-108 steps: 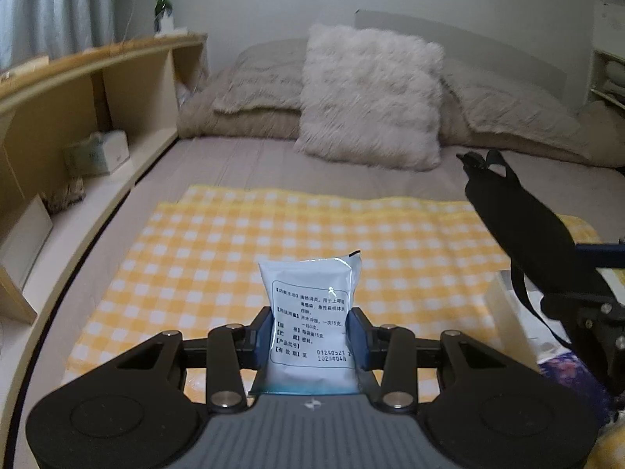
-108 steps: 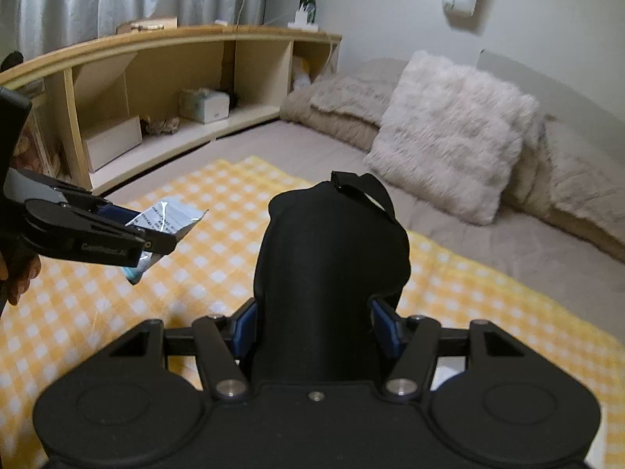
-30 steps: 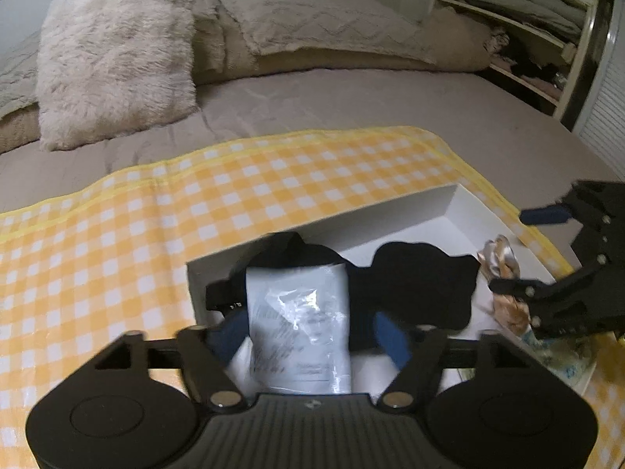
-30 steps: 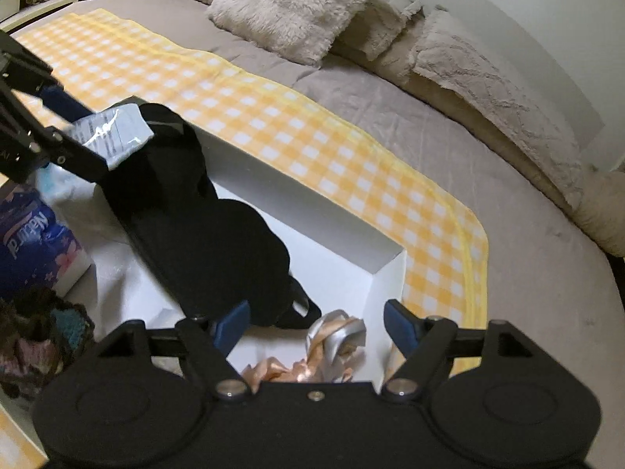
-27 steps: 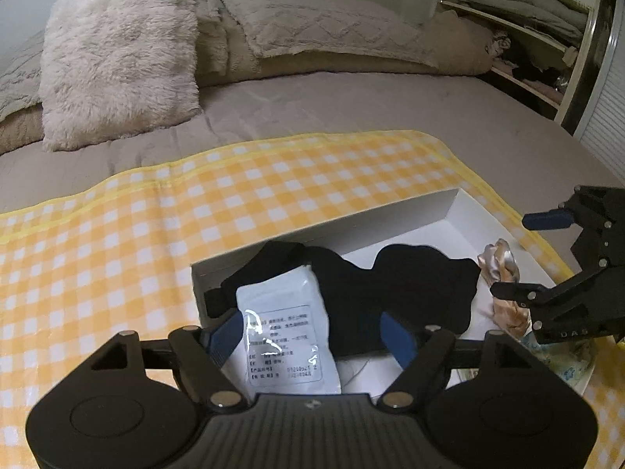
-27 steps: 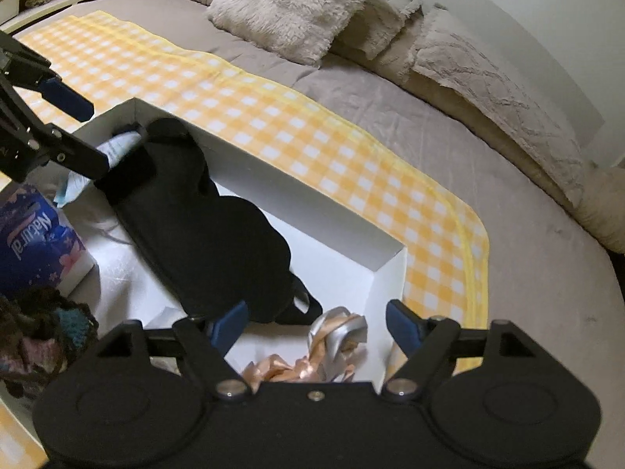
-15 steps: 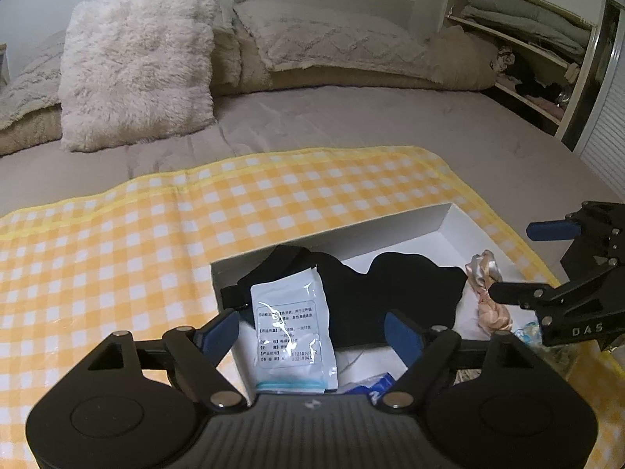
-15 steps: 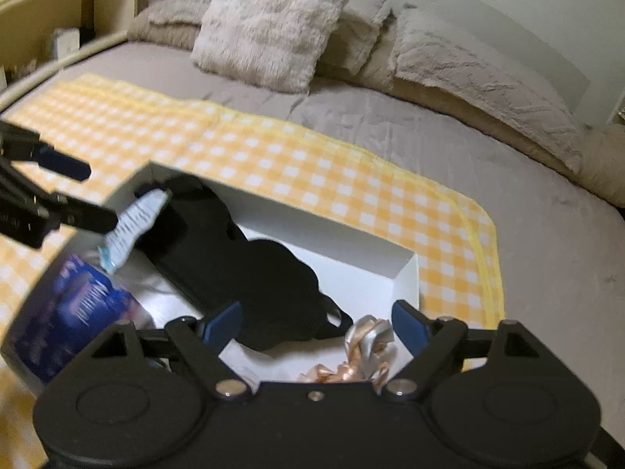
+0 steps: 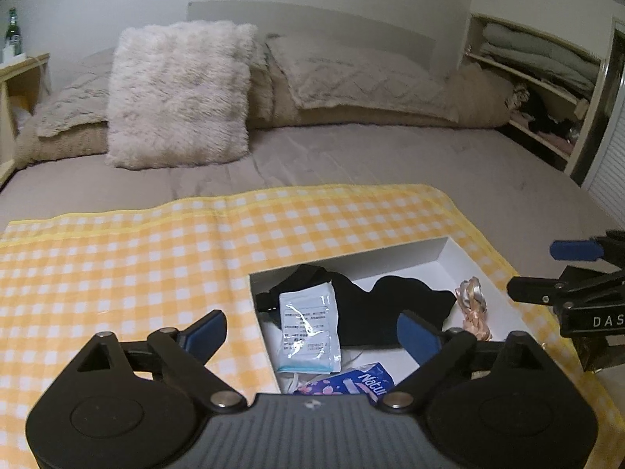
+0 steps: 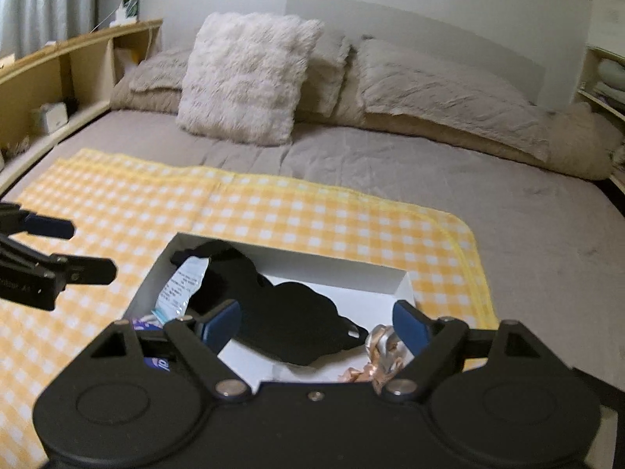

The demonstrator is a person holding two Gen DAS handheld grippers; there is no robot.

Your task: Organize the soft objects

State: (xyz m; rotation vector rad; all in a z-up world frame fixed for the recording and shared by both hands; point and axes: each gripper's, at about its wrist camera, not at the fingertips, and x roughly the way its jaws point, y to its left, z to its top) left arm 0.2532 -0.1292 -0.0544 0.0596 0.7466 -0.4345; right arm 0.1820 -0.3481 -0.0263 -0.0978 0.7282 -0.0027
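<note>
Bedding first: the grey bed [image 9: 351,164] carries a yellow checked cloth [image 9: 117,265], and on that cloth sits the white box [image 10: 402,285] where I am gathering the soft things. All of them lie inside it, none in my grip.

Largest in the box is the black eye mask [image 10: 289,320], limp padded fabric, light and floppy; I judge it would drape if lifted by one end, so I would pinch it at the thick middle or hook the strap. Across its left end leans the white sachet [image 9: 308,328], a flat foil packet, crinkly and probably slick, so I would take it by a sealed edge rather than across the face. Below it shows a purple tissue pack [image 9: 351,385], squashy and easy to squeeze across its width. Smallest is the peach ribbon scrunchie [image 9: 474,308] in the right corner, next to nothing in weight, best caught through its bunched loops.

My left tool [image 9: 308,332] hovers above the near left part of the box, tilted down, jaws spread wide and empty. My right tool [image 10: 316,324] hangs over the near right side, likewise wide and holding nothing.
</note>
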